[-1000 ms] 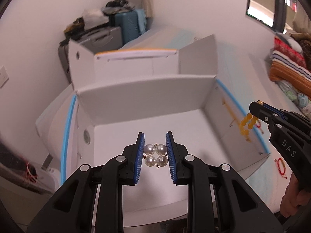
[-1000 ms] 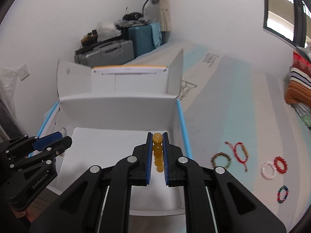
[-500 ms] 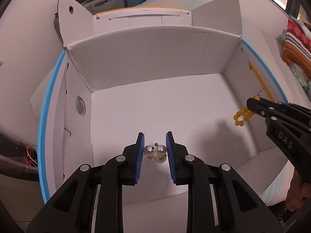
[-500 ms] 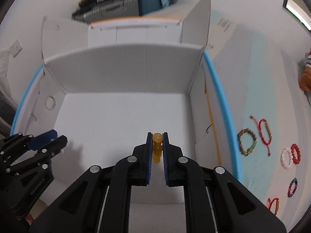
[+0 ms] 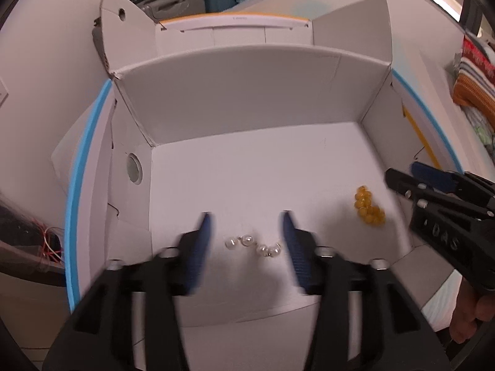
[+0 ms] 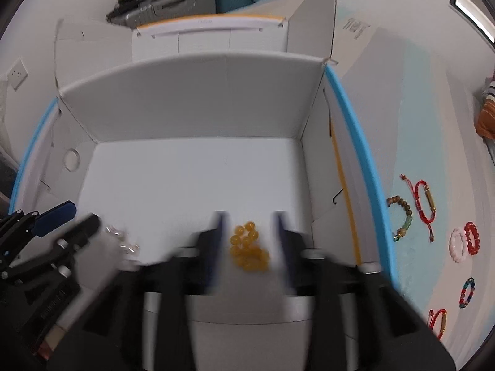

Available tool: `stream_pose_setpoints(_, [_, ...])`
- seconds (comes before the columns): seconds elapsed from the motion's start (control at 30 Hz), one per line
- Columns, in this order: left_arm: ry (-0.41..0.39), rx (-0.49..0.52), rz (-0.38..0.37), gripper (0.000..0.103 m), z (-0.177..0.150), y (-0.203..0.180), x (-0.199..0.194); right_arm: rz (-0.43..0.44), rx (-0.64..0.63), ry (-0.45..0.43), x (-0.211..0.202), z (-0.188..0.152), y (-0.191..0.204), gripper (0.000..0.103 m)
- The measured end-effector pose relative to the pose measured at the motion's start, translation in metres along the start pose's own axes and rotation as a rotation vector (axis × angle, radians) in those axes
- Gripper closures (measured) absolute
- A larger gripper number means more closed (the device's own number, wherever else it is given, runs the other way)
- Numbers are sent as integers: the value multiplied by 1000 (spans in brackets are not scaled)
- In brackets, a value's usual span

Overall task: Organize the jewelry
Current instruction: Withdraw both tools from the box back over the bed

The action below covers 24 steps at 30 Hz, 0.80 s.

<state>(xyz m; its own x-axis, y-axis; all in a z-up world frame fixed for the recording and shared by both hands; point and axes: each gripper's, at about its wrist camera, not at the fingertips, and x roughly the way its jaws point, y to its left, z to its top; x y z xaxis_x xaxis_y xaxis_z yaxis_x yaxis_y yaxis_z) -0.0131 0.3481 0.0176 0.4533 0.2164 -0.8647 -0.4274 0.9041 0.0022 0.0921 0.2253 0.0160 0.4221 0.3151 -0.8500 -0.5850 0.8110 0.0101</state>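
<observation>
A pearl bracelet [image 5: 253, 245] lies loose on the floor of the white cardboard box [image 5: 247, 99], between the blue pads of my left gripper [image 5: 246, 235], whose jaws are opening and do not touch it. An amber bead bracelet [image 6: 249, 251] lies in a heap on the box floor between the pads of my right gripper [image 6: 249, 232], also opening and clear of the beads. In the left wrist view the amber bracelet [image 5: 368, 205] sits just left of the right gripper [image 5: 402, 176]. The pearls [image 6: 122, 241] show blurred beside the left gripper [image 6: 80, 219].
Several bracelets lie on the pale blue surface right of the box: a wooden bead one [image 6: 402, 219], a red cord one [image 6: 425, 201], a white [image 6: 458, 245] and a red bead one [image 6: 473, 237]. Suitcases [image 6: 173, 3] stand behind. A hand [image 5: 470, 318] grips the right tool.
Both grippers sank into the box and let go: the pearls fell from the left jaws and the amber beads from the right jaws onto the box floor. Both pairs of jaws spread apart.
</observation>
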Motion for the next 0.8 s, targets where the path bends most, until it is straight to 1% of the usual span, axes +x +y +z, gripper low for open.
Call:
stream_pose_setpoints(0.03, [-15, 3, 10, 42, 0, 0, -4, -5, 6, -20, -8, 1, 0, 49])
stream_pose_setpoints(0.07, [-25, 5, 21, 39, 0, -1, -7, -5, 11, -26, -13, 3, -1, 45])
stream_pose_setpoints(0.1, [-36, 7, 29, 34, -1, -1, -10, -1, 22, -43, -20, 4, -3, 36])
stream_pose_setpoints(0.13, [-54, 9, 33, 31, -1, -1, -15, 0, 28, -60, -26, 6, -5, 34])
stream_pose_setpoints(0.17, [-70, 11, 35, 25, 0, -1, -18, -6, 33, -79, -32, 8, -8, 31])
stream_pose_setpoints(0.2, [-83, 14, 37, 21, 1, -2, -21, -17, 38, -97, -37, 9, -10, 26])
stream_pose_setpoints(0.23, [-95, 17, 36, 20, 1, -3, -24, -26, 45, -117, -44, 9, -13, 23])
stream_pose_setpoints(0.3, [-117, 22, 29, 14, 2, -5, -29, -35, 59, -150, -55, 9, -19, 17])
stream_pose_setpoints(0.4, [-164, 39, 13, 9, 1, -15, -42, -49, 81, -195, -67, 13, -33, 12])
stream_pose_setpoints(0.5, [-197, 59, -7, 6, 1, -27, -51, -70, 94, -238, -81, 11, -48, 11])
stream_pose_setpoints(0.67, [-261, 95, -59, 6, -1, -63, -68, -118, 111, -293, -100, -1, -77, 11])
stream_pose_setpoints(0.8, [-277, 131, -101, 6, -3, -94, -73, -151, 129, -323, -116, -17, -105, 11])
